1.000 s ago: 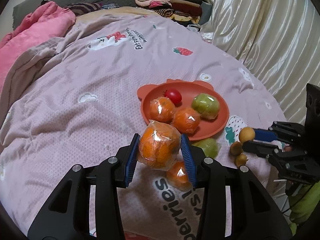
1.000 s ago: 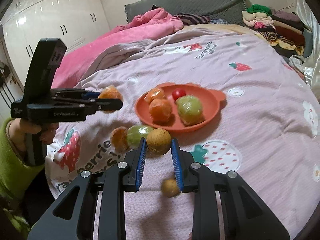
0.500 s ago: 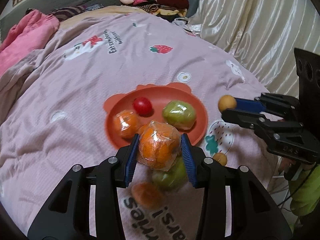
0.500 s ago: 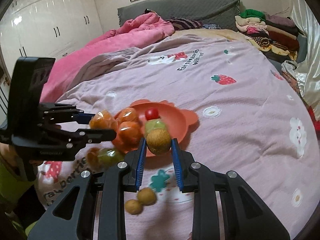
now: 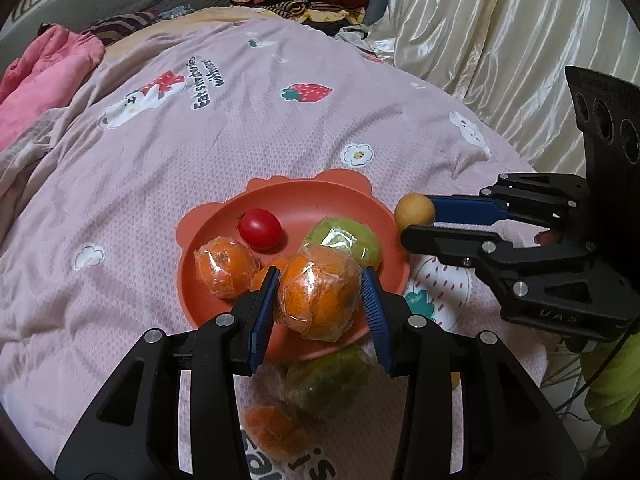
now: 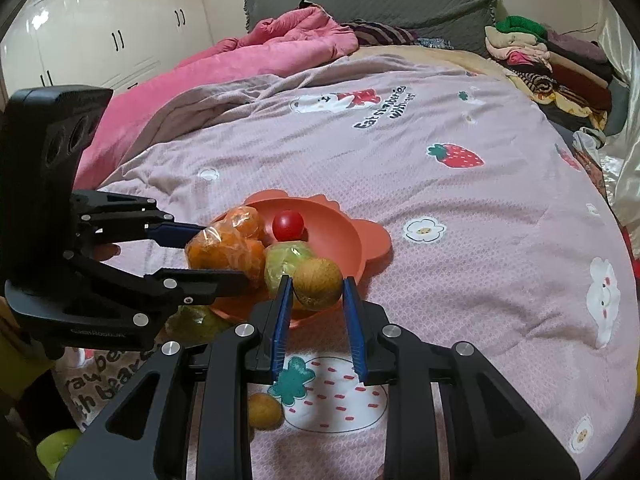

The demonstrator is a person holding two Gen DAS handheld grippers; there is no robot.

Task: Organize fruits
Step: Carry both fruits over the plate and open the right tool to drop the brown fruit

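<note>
My left gripper (image 5: 320, 296) is shut on a plastic-wrapped orange (image 5: 318, 294) and holds it above the near side of the orange plate (image 5: 280, 196). On the plate lie a red tomato (image 5: 260, 228), another wrapped orange (image 5: 224, 266) and a wrapped green fruit (image 5: 344, 236). My right gripper (image 6: 316, 286) is shut on a small brown-yellow fruit (image 6: 318, 282), held over the plate's (image 6: 340, 236) near rim. In the left wrist view that small fruit (image 5: 414, 212) hangs just right of the plate.
On the pink blanket (image 5: 160, 184) near the plate lie a wrapped green fruit (image 5: 328, 378), a wrapped orange (image 5: 272, 430) and a small brown fruit (image 6: 264, 412). Folded clothes (image 6: 552, 60) are stacked at the far right, a pink quilt (image 6: 240, 68) at the far left, cream curtains (image 5: 500, 40) along the right.
Both grippers have carried their fruit forward from the blanket's near edge until they hang over the plate. The loose fruits on the blanket now lie behind and below the fingers.
</note>
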